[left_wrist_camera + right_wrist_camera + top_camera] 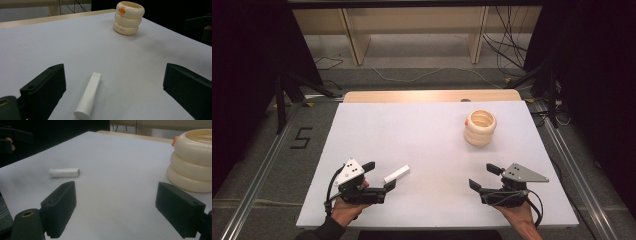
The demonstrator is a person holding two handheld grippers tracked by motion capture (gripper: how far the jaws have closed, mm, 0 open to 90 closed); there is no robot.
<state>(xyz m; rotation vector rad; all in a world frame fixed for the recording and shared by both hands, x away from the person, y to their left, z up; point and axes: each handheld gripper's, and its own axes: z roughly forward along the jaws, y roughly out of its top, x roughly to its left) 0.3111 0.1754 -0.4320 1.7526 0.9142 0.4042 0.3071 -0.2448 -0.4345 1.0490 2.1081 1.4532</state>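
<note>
The left gripper (379, 176) rests low at the near left of the white tabletop (422, 145), held in a hand (343, 210). Its jaws are spread wide and grip nothing. A white stick (396, 173) lies flat on the tabletop just beyond them; in the left gripper view the stick (88, 95) lies between the two jaws, nearer the left one, touching neither. One end looks round, the other squared off.

The right gripper (484, 176) sits at the near right, well apart from the left one, in the other hand (518, 216). Its jaws also stand spread and empty, over bare tabletop.

A cream holder (480, 127) made of three stacked rings stands upright at the far right of the tabletop, well away from both grippers and the stick. An orange knob sits near its top rim. In the left gripper view the holder (129, 18) bears a line of small dark writing on its lowest ring, too small to read.

On the grey floor left of the tabletop, a black mark (301, 137) reads "5".
</note>
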